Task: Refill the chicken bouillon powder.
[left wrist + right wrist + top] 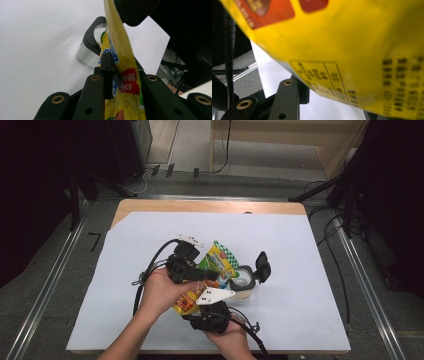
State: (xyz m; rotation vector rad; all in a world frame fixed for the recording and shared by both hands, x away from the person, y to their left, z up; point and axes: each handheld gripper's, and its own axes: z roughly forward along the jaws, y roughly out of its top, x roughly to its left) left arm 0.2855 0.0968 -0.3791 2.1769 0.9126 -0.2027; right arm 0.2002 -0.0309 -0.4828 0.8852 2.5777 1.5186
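Observation:
A yellow and green snack bag [218,261] is held tilted above the white table sheet [300,270], its upper end over a clear glass jar [243,283] whose black lid [262,266] stands flipped open. My left gripper [212,275] is shut on the bag's middle. In the left gripper view both jaws pinch the bag [123,57], with the jar [87,51] just beyond. My right gripper [202,302] is at the bag's lower end. In the right gripper view the bag [349,45] lies across the jaws and hides their tips, with one finger [297,93] visible.
The sheet covers a wooden table [200,206]. Metal rails [367,285] run along both sides of the table, and cables [330,235] lie on the floor at the right. Bare sheet lies on both sides of the hands.

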